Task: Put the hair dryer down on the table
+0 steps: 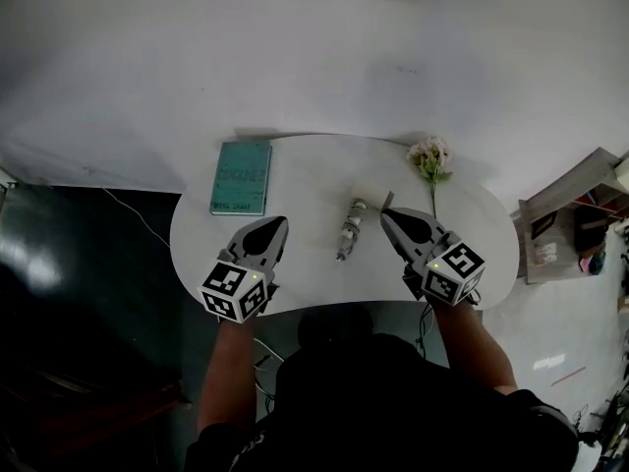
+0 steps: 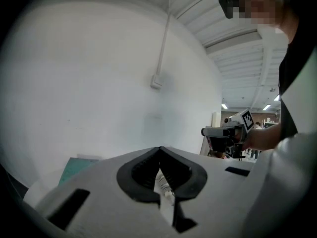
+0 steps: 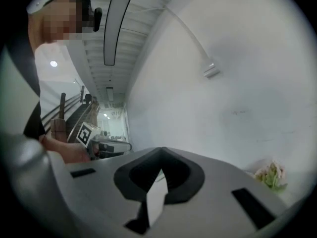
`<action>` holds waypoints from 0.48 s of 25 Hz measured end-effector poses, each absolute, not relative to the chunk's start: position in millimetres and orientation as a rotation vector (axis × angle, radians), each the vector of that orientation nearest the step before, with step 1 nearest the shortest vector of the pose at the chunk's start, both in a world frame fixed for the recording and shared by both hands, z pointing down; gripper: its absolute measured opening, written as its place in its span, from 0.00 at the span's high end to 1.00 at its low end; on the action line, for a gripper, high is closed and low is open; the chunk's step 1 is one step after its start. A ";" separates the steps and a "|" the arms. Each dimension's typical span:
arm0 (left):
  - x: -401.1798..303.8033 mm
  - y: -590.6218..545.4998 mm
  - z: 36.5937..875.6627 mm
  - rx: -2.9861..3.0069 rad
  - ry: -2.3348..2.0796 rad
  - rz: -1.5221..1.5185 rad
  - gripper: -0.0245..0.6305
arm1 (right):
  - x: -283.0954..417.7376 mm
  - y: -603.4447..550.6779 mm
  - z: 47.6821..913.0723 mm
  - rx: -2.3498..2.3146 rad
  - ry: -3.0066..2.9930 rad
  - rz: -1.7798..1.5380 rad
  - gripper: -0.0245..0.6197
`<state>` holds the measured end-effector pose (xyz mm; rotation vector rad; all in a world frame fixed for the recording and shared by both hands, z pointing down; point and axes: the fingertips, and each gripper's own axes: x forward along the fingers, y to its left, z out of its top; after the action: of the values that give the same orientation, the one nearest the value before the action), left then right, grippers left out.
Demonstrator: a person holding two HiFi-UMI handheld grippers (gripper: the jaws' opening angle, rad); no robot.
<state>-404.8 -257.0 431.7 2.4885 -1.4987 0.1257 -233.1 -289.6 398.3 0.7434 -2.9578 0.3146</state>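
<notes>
Head view, nearest first: the person's two forearms reach forward from the bottom edge, each ending in a marker cube and a gripper held over the near edge of the white table [image 1: 305,180]. The left gripper [image 1: 280,222] has its fingers clenched together with nothing between them; the left gripper view shows the dark pads [image 2: 141,172] meeting at the tip, with only a thin pale slit below. The right gripper [image 1: 385,214] is likewise clenched and empty, its pads [image 3: 178,175] closing to a point in the right gripper view. Each gripper view also shows the other gripper off to the side, level with it. Just beyond and between the two tips a slim pale object [image 1: 349,229] lies on its side on the table, touched by neither gripper; it looks bottle-like, and I cannot tell whether it is the hair dryer. Farther back on the left lies a teal book [image 1: 241,177], flat and near the far edge. On the right, a small pale flower [image 1: 430,157] lies with its stem pointing toward the right gripper. Behind the table rises a plain white wall [image 1: 295,47].
</notes>
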 end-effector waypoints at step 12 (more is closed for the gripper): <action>-438.1 -227.9 406.7 2.598 -1.508 -0.028 0.95 | -224.0 -238.6 351.6 1.004 -3.033 0.323 0.95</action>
<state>-438.1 -227.9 406.7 2.5976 -1.5084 -0.0282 -224.0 -238.6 351.6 1.0044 -3.0334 0.3232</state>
